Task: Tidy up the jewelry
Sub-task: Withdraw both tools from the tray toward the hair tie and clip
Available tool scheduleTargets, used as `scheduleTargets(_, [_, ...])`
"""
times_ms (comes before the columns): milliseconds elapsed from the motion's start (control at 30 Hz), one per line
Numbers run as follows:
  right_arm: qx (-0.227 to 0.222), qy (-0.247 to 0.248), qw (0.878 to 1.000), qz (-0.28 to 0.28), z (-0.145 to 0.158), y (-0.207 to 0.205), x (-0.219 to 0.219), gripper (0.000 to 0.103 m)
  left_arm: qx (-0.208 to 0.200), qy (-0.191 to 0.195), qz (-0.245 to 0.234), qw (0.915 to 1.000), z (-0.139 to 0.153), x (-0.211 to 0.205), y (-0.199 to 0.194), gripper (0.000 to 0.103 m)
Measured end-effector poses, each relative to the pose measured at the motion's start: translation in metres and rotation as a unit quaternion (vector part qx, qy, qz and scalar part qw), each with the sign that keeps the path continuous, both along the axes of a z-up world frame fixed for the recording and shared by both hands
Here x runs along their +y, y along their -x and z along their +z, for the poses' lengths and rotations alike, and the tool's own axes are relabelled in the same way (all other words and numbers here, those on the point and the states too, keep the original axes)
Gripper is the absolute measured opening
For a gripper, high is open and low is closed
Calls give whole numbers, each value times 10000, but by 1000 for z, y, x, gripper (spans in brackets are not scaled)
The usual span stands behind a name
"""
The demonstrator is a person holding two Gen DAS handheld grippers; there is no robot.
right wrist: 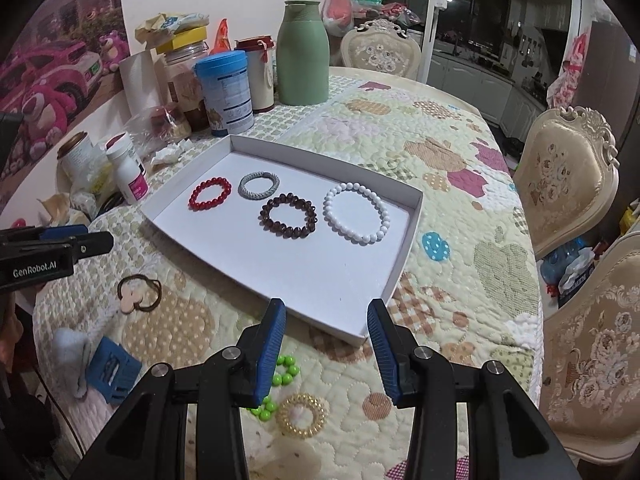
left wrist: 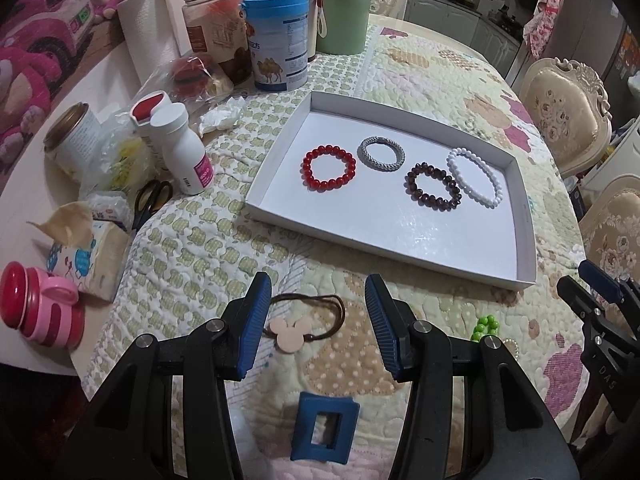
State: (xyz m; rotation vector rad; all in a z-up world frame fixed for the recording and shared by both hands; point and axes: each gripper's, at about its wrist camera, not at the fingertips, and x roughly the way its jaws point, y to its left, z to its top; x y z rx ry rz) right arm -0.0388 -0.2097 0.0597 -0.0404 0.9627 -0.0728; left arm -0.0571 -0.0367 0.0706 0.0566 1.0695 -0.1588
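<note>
- Your surface (right wrist: 460,264) is a round table under a quilted patchwork cloth, jars and bottles crowding its left edge, carved cream chairs (right wrist: 568,184) to the right.
- The shallow white cardboard tray (left wrist: 280,152) holds four bracelets: red beaded bracelet (left wrist: 329,167), grey woven bracelet (left wrist: 382,153), dark maroon beaded bracelet (left wrist: 434,187), white beaded bracelet (left wrist: 476,178).
- Your left hand-held gripper (left wrist: 318,328) is spread and empty above the brown hair tie with pink mouse-shaped charm (left wrist: 308,318); its side reads "GenRobot.AI".
- Your right hand-held gripper (right wrist: 326,350) is spread, holding nothing, over the green bead bracelet (right wrist: 280,380).

Quilted table (right wrist: 460,208), white tray (right wrist: 404,240), hair ties (right wrist: 140,292)
</note>
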Motion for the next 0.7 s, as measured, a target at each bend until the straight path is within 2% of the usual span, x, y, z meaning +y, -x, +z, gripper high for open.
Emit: scheduleTargets(700, [84, 80, 9996, 248, 0, 33, 6, 41, -23, -37, 148, 9999, -1, 0, 45, 48])
